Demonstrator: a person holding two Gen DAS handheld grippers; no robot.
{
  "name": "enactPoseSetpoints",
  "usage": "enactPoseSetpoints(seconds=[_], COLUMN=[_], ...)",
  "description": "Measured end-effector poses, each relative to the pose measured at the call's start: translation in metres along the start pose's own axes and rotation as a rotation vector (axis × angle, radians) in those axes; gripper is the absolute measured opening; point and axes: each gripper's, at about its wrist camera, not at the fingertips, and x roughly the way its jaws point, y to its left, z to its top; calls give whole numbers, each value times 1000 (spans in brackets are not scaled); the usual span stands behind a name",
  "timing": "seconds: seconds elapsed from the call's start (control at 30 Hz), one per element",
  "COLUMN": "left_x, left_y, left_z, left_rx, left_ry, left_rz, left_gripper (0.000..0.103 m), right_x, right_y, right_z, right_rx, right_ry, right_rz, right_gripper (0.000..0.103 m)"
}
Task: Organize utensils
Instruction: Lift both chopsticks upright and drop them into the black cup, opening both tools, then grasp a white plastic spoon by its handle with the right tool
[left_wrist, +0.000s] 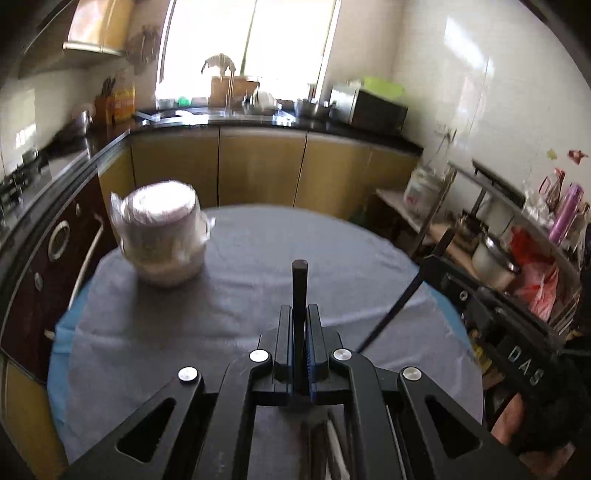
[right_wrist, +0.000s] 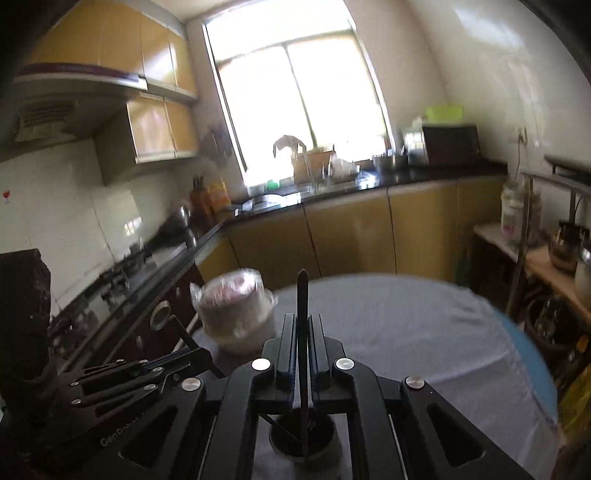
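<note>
In the left wrist view my left gripper is shut on a thick black utensil handle that sticks up past the fingertips. My right gripper shows at the right edge, carrying a thin black stick. In the right wrist view my right gripper is shut on that thin dark utensil, whose lower end reaches toward a dark cup with a pale rim beneath the gripper. My left gripper appears at the lower left. Both are above a round table under a grey cloth.
A white pot wrapped in clear plastic stands on the table's far left. Yellow cabinets with a black counter run behind and to the left. A metal rack with pots and bags stands to the right. A hand holds the right gripper.
</note>
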Motion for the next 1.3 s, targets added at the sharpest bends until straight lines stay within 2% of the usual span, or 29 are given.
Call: enactPoseSetpoints(seconds=[0.1, 0.17, 0.2, 0.23, 0.3, 0.37, 0.43, 0.6, 0.8, 0.97, 1.17, 1.2, 1.23, 1.27, 1.3], left_x=[-3, -14, -20, -26, -39, -45, -45, -29, -23, -32, -33, -32, -32, -31, -30], left_y=[4, 5, 6, 7, 12, 18, 25, 37, 22, 5, -13, -14, -15, -16, -17], left_z=[-14, -28, -34, -40, -59, -82, -102, -173, -228, -238, -242, -244, -245, -246, -246], left_rx=[-2, 7, 8, 8, 10, -9, -35, -134, -130, -74, 7, 10, 12, 12, 13], left_ry=[37, 28, 15, -1, -28, -17, 6, 141, 236, 204, 192, 193, 193, 193, 197], left_rz=[-8, 3, 13, 21, 37, 52, 65, 93, 85, 51, 9, 5, -4, -11, -23], left_gripper=[13, 31, 48, 57, 58, 58, 58, 58, 58, 58, 58, 57, 53, 50, 45], right_x=[2, -4, -11, -16, -28, -37, -42, -39, -14, -2, 7, 7, 8, 9, 9], right_y=[-14, -22, -26, -31, -39, -49, -61, -91, -89, -76, -65, -64, -62, -61, -60], right_z=[-12, -21, -26, -31, -43, -63, -87, -146, -196, -223, -239, -242, -245, -246, -247], right_rx=[38, 47, 50, 54, 60, 63, 87, 205, 276, 262, 208, 194, 172, 158, 145], right_ry=[55, 69, 64, 60, 64, 90, 134, 267, 428, 486, 528, 533, 539, 544, 547], right_rz=[33, 46, 48, 51, 58, 59, 57, 98, 183, 198, 166, 154, 141, 137, 129], right_gripper=[8, 18, 21, 25, 29, 34, 34, 34, 34, 34, 32, 28, 16, 10, 9])
